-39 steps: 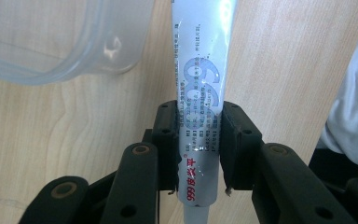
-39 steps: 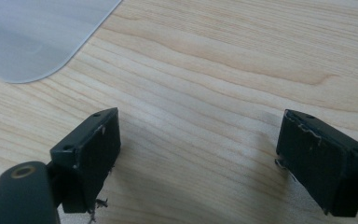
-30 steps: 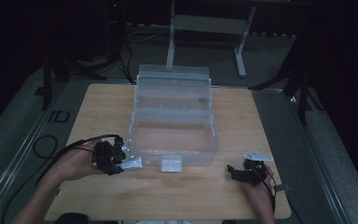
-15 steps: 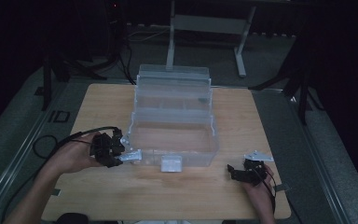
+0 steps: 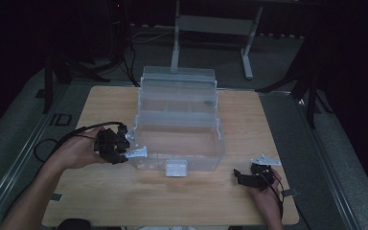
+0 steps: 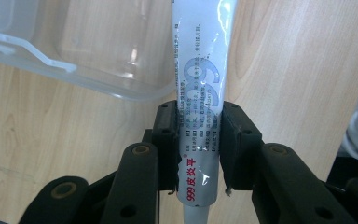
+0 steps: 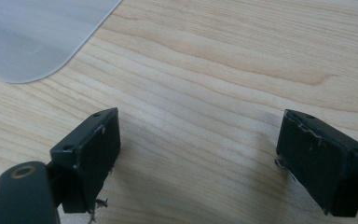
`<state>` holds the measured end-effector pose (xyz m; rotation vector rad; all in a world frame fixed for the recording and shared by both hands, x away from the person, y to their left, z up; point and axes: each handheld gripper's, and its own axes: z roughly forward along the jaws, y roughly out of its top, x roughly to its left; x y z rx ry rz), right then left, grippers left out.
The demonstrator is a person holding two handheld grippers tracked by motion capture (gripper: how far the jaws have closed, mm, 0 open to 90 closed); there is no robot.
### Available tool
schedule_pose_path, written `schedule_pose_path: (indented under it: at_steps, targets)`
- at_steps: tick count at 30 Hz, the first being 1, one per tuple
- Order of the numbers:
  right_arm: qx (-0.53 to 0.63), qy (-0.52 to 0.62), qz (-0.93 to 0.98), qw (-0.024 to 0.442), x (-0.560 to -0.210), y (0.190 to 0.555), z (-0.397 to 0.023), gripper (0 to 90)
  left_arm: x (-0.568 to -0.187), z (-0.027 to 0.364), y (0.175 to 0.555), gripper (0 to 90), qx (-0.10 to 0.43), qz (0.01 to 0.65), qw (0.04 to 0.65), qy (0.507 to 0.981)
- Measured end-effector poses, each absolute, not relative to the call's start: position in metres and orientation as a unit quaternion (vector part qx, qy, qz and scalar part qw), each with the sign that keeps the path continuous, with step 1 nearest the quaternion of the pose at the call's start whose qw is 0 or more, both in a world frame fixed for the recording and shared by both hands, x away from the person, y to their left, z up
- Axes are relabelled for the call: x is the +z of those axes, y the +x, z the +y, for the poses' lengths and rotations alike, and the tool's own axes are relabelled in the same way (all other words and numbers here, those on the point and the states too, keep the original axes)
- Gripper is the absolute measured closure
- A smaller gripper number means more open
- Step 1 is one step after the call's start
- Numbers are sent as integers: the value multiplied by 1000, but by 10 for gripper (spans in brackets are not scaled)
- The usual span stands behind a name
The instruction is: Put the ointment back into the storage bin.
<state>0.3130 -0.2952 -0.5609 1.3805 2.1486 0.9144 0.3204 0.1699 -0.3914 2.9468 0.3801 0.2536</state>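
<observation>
left gripper pinches a white ointment tube across its lower body, pads pressed on both sides; tube points ahead past the rim of the clear plastic box. in the high view the tube sits just beside the box's front left corner. right gripper rests near the wooden table's front right, jaws spread wide, nothing between them.

Tube ends cut off; print unreadable.
</observation>
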Motion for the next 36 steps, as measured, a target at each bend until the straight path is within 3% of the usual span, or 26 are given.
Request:
schedule_pose_path:
  at_steps: [36]
  targets:
    - [329, 497, 774, 213, -561, 313, -295, 133, -372, 150, 349, 705, 93, 102, 57, 989]
